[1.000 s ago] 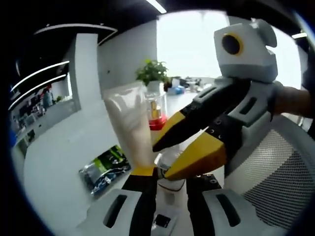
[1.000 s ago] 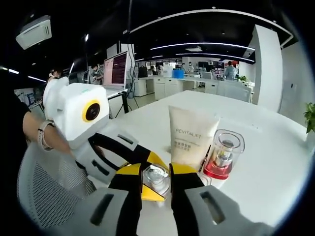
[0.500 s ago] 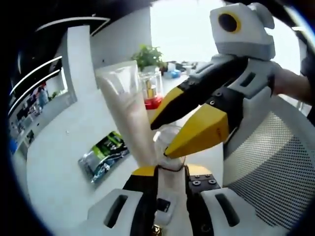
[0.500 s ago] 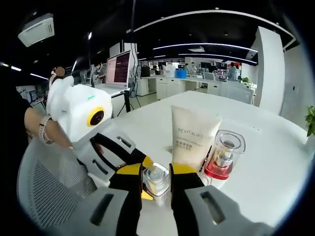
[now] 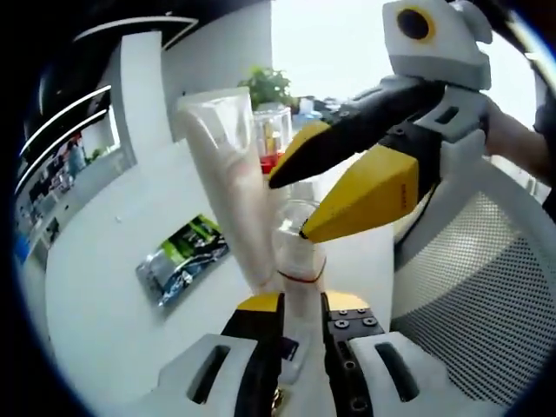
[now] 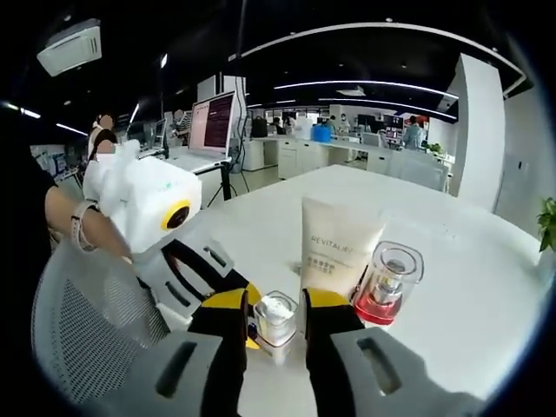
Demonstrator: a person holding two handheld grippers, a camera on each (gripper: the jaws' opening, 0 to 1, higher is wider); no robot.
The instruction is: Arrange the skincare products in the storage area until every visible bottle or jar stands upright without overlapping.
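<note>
here, both grippers clamp one small clear bottle [image 6: 276, 323]: left gripper [image 5: 301, 306] low, right gripper [image 6: 276, 306] at its top. just behind stand a white tube [image 6: 337, 252] and a red-based jar [image 6: 387, 284] on the white table [image 6: 452, 287]. next, probably set it upright beside them.

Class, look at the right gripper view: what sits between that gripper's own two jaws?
A small clear bottle stands between the right gripper's jaws; the left gripper closes on it from the left side.
</note>
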